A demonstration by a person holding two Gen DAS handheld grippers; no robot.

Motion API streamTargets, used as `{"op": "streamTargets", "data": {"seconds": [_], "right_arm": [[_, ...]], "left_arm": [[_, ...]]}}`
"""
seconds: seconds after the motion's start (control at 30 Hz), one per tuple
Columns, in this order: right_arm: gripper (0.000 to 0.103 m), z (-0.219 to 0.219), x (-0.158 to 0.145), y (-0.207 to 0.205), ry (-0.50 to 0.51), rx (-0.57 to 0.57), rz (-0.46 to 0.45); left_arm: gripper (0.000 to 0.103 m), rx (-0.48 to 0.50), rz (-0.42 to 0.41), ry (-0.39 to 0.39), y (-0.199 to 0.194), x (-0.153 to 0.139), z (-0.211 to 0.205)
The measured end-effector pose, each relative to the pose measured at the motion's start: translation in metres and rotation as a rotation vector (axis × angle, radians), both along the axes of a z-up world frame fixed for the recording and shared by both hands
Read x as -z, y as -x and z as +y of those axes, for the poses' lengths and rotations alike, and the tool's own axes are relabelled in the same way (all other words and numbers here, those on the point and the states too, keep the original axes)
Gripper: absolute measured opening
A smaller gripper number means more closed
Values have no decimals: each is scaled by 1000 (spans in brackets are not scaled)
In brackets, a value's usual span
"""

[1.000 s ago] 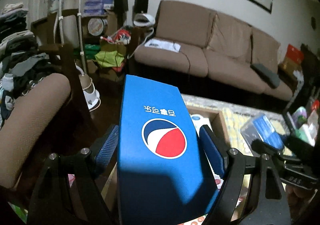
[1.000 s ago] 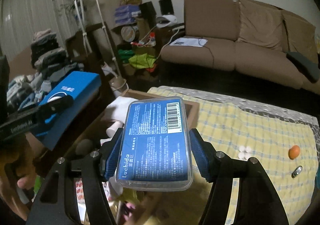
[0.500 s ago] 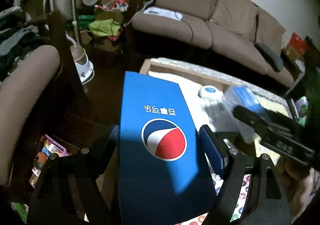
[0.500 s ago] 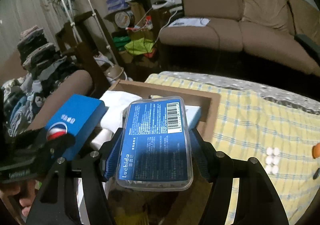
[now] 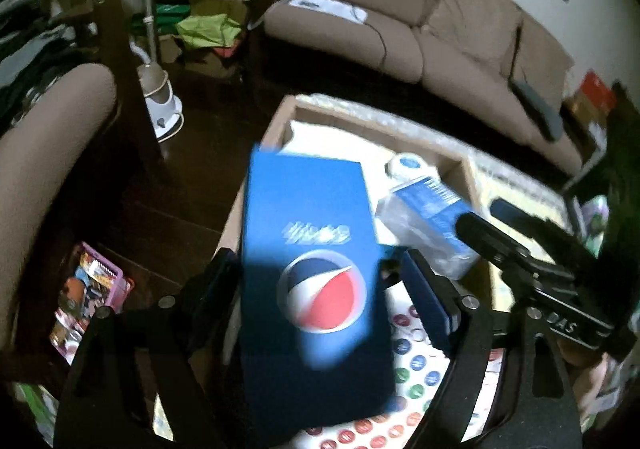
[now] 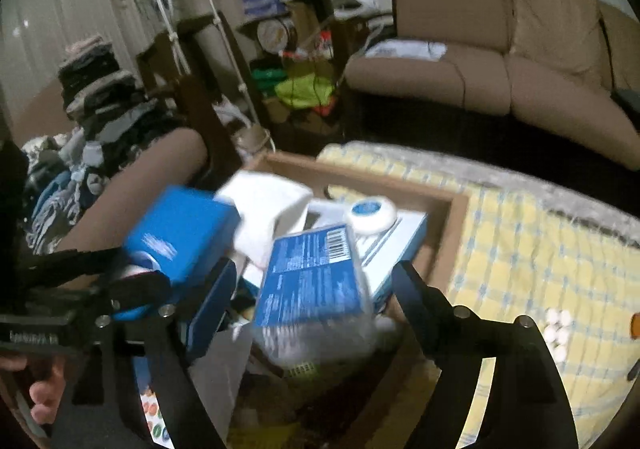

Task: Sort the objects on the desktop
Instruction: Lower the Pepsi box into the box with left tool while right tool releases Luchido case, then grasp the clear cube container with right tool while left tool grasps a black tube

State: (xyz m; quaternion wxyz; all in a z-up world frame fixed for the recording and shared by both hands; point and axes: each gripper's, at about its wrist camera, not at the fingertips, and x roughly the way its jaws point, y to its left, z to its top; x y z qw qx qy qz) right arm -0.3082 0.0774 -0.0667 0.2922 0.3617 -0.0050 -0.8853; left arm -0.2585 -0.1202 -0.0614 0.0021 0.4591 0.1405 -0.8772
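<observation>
Two claws hang over the same cardboard box [image 6: 448, 209] at the worktop's edge, each with an item between its fingers. In the left wrist view the left claw [image 5: 320, 277] has its jaws spread a little wider than the blue Pepsi carton [image 5: 316, 261], which sits between them and seems to be slipping out, smeared by motion. In the right wrist view the right claw [image 6: 316, 289] is likewise spread apart, and the clear-cased blue pack [image 6: 316, 285] tilts between its fingers without visible pad contact.

Crowding looks like the main risk: both items are headed for one box at once, the claws sit just beside each other, and a bump could send the carton over the near wall to the floor. The pack could also land on its edge against things already inside.

Inside the box lie a white cloth [image 6: 272, 205], a round white tin with a blue lid [image 6: 372, 211] and a flat blue-and-white packet [image 6: 404, 237]. On the yellow checked cloth [image 6: 520, 249] beside it, small white pellets [image 6: 556, 329] remain unsorted.
</observation>
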Motion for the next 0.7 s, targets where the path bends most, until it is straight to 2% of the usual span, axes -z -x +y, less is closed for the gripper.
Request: {"op": "streamTargets", "data": {"seconds": [0.2, 0.3, 0.37, 0.43, 0.53, 0.6, 0.63, 0.7], "right_arm": [[87, 61, -27, -10, 13, 122, 55], [88, 100, -29, -12, 0, 216, 40], [89, 118, -24, -13, -30, 232, 7], [89, 126, -6, -20, -138, 154, -86], [88, 122, 28, -38, -343, 52, -146], [82, 105, 56, -61, -493, -124, -139], [80, 95, 65, -75, -528, -242, -110], [79, 75, 75, -90, -489, -418, -127]], "left_arm": [[99, 5, 60, -10, -19, -24, -1], [100, 20, 80, -20, -23, -31, 2], [100, 24, 88, -23, -23, -34, 5], [100, 29, 103, -23, -25, -38, 9], [100, 46, 116, -16, -26, -43, 17], [100, 56, 115, -9, -25, -44, 24], [100, 60, 110, -5, -24, -44, 28], [100, 74, 102, 8, -22, -43, 36]]}}
